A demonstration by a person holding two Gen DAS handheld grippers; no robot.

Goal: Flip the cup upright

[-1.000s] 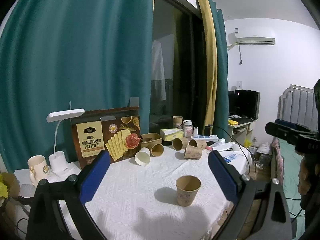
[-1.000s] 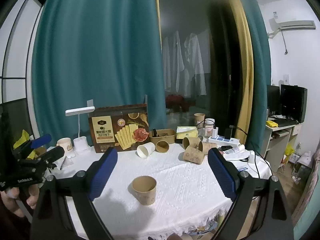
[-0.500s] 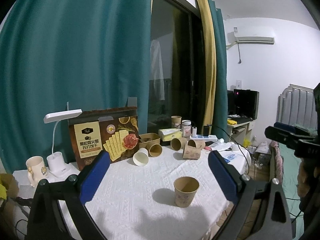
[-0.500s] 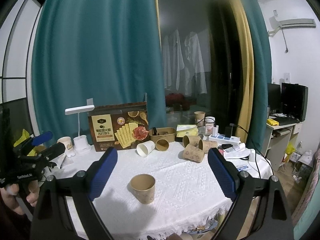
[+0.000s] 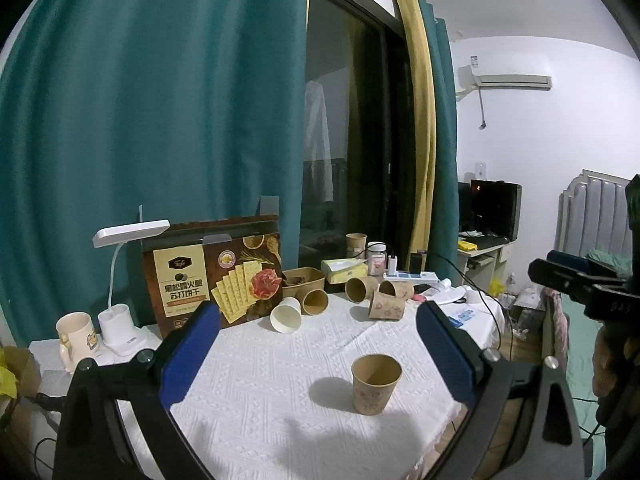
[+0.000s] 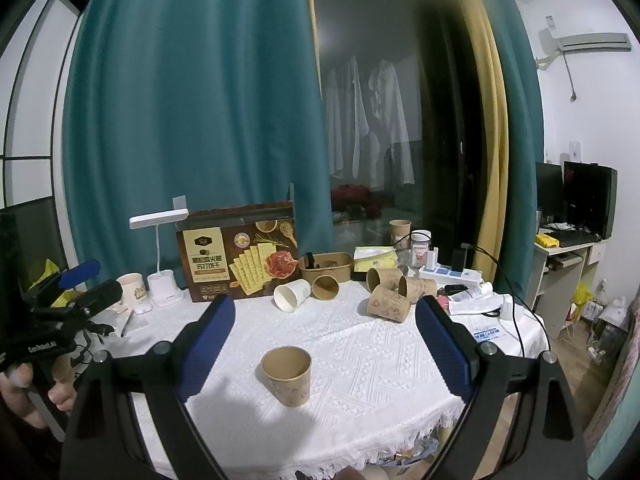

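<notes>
A brown paper cup (image 5: pixel 375 383) stands upright on the white tablecloth (image 5: pixel 256 392), mouth up; it also shows in the right wrist view (image 6: pixel 287 375). My left gripper (image 5: pixel 318 354) is open and empty, held back from the cup. My right gripper (image 6: pixel 325 347) is open and empty, also back from the cup. Each gripper shows at the edge of the other's view: the right one (image 5: pixel 576 284), the left one (image 6: pixel 72 292).
Several paper cups lie on their sides at the back: a white one (image 5: pixel 285 314), brown ones (image 5: pixel 315 302) (image 5: pixel 386 305) (image 6: pixel 389 303). A cracker box (image 5: pixel 214 280), a desk lamp (image 5: pixel 120 280), a mug (image 5: pixel 76 336), a tissue box (image 5: pixel 344 270) and a power strip (image 6: pixel 452 274) stand behind.
Both grippers have drawn slightly back and up from the table. The upright cup has not moved.
</notes>
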